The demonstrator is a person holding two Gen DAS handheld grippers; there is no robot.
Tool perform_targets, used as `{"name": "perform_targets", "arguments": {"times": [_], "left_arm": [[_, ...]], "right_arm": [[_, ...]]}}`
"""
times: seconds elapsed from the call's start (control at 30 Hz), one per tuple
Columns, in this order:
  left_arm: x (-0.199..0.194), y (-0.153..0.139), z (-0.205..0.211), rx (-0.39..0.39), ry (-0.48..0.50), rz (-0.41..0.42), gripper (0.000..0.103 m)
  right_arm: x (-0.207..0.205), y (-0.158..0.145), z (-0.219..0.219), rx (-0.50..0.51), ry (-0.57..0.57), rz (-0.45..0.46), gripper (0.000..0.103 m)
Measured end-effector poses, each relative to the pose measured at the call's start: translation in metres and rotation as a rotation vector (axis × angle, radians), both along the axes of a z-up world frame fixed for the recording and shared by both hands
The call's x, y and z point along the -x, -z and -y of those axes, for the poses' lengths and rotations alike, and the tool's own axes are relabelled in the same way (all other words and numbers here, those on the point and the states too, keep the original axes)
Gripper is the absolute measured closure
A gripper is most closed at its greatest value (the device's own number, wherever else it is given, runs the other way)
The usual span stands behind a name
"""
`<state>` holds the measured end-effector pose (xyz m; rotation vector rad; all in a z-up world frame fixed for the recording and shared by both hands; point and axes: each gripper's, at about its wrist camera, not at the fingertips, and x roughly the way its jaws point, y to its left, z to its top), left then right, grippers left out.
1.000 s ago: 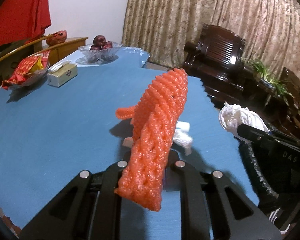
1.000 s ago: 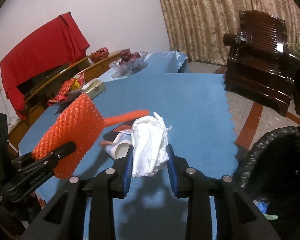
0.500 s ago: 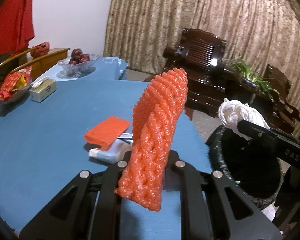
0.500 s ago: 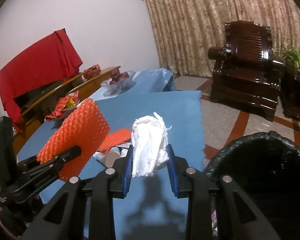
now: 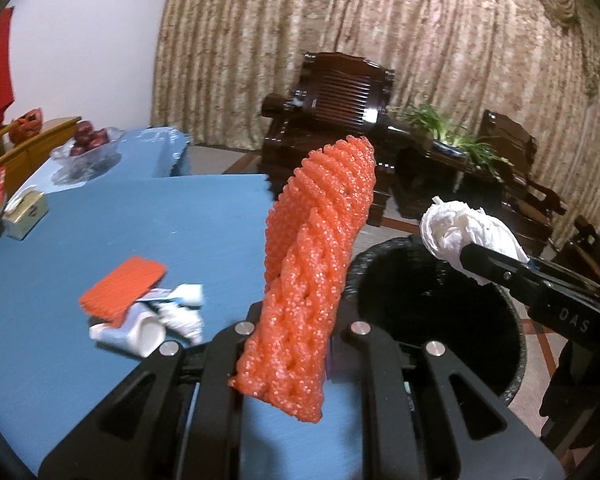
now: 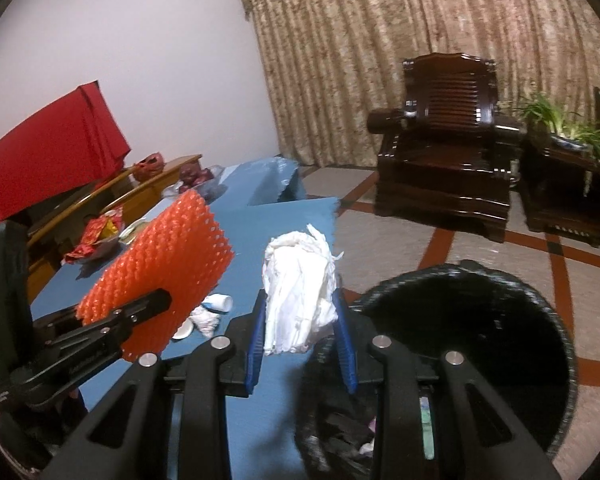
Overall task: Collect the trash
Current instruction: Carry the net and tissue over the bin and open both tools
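My left gripper (image 5: 296, 332) is shut on an orange foam fruit net (image 5: 314, 264), held upright above the blue table's right edge; it also shows in the right wrist view (image 6: 160, 276). My right gripper (image 6: 300, 336) is shut on a crumpled white tissue wad (image 6: 300, 280), which also shows in the left wrist view (image 5: 468, 236) above the bin's rim. A black-lined trash bin (image 6: 480, 344) stands on the floor beside the table and also shows in the left wrist view (image 5: 432, 304). More trash lies on the table: a flat orange net (image 5: 122, 286), a white tube (image 5: 132, 330) and crumpled wrappers (image 5: 180, 312).
The blue table (image 5: 120, 220) carries a glass fruit bowl (image 5: 88, 152), a tissue box (image 5: 24, 216) and a snack dish (image 6: 96, 236) at its far side. Dark wooden armchairs (image 6: 448, 140) and a potted plant (image 6: 572, 128) stand before the curtain.
Both grippers have swung right from over the table toward the bin, each keeping hold of its load. The bin has come into full view under the tissue wad.
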<state>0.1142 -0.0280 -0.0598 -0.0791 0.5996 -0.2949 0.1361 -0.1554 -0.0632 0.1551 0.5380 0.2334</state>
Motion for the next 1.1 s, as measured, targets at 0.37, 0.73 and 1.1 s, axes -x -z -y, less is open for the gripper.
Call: {"name": "perform_targets", "arguments": {"times": [0.37,0.73,1.1], "left_arm": [[-0.015,0.007,0.058,0.011,0.127,-0.017,0.090],[-0.030,0.024,0.112,0.015,0.222,-0.037,0.090],[-0.045,0.045,0.152,0.002,0.291,-0.080,0.069]], "right_arm": [[0.013,0.006,0.052,0.020,0.124,-0.023,0.072],[0.018,0.021,0.095,0.027,0.222,-0.061,0.072],[0.021,0.043,0.122,0.023,0.281,-0.101,0.066]]}}
